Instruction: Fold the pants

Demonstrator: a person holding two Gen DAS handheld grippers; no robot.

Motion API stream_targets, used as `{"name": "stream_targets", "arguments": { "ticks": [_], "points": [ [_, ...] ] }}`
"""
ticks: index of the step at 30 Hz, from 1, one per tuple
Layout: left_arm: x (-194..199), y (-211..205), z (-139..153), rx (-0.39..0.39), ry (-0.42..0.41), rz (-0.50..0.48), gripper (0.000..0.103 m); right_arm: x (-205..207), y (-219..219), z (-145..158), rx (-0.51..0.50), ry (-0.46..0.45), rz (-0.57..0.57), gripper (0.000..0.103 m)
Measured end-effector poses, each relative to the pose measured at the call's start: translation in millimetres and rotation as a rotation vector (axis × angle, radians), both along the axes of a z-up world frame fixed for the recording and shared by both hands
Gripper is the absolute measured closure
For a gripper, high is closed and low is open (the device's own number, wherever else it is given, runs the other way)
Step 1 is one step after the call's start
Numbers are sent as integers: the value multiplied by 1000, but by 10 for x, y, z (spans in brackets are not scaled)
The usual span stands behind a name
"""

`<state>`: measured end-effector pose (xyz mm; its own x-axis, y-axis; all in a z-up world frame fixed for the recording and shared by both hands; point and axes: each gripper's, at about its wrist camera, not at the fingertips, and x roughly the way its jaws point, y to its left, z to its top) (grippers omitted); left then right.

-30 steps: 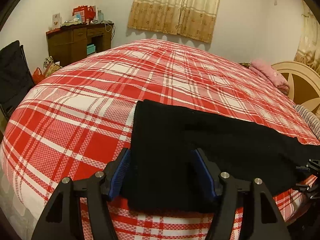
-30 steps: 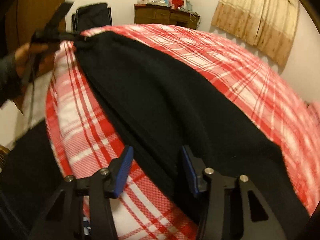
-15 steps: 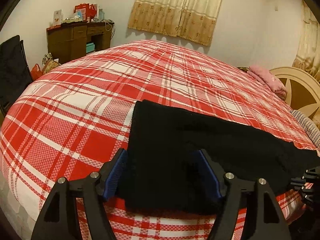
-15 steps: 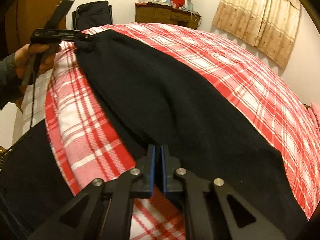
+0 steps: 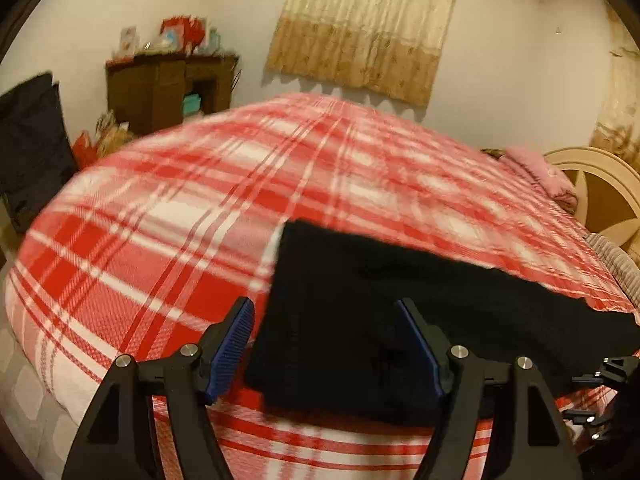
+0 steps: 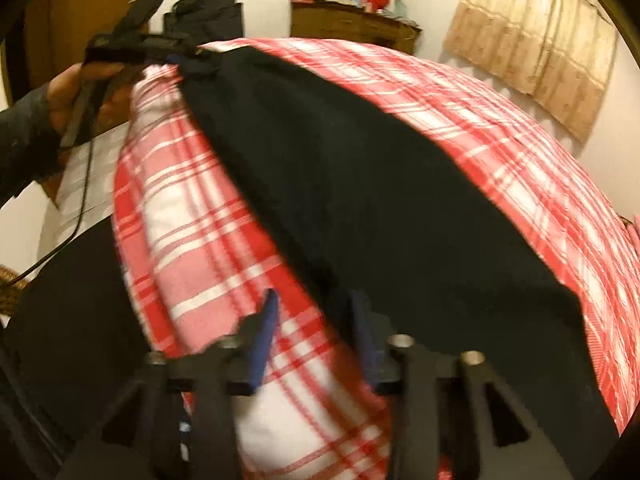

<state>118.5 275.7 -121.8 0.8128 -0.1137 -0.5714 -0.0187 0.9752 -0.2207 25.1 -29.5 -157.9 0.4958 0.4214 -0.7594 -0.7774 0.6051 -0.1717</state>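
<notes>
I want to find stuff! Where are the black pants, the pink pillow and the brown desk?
black pants (image 5: pixel 360 300), left wrist view, on the flat middle of the fabric.
pink pillow (image 5: pixel 540 168), left wrist view, on its top.
brown desk (image 6: pixel 352 24), right wrist view, on its front.

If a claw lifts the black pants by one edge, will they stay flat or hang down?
The pants would probably hang limp: they follow the curve of the bed with soft edges. The fabric looks thick and matte, so likely not slippery. Both the left claw and right claw are open.
</notes>
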Motion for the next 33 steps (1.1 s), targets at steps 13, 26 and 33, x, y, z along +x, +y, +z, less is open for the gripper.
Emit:
{"name": "stream_targets", "arguments": {
  "ticks": [13, 26, 33],
  "points": [
    [69, -1049, -308, 155, 106, -187, 30, 217, -729, 340, 152, 33, -248, 45],
    [6, -1111, -364, 205, 92, -175, 26, 389, -2488, 258, 288, 179, -782, 40],
    [20, -1042, -366, 194, 114, -149, 26, 294, -2572, 386, 243, 48, -868, 40]
  ]
}}
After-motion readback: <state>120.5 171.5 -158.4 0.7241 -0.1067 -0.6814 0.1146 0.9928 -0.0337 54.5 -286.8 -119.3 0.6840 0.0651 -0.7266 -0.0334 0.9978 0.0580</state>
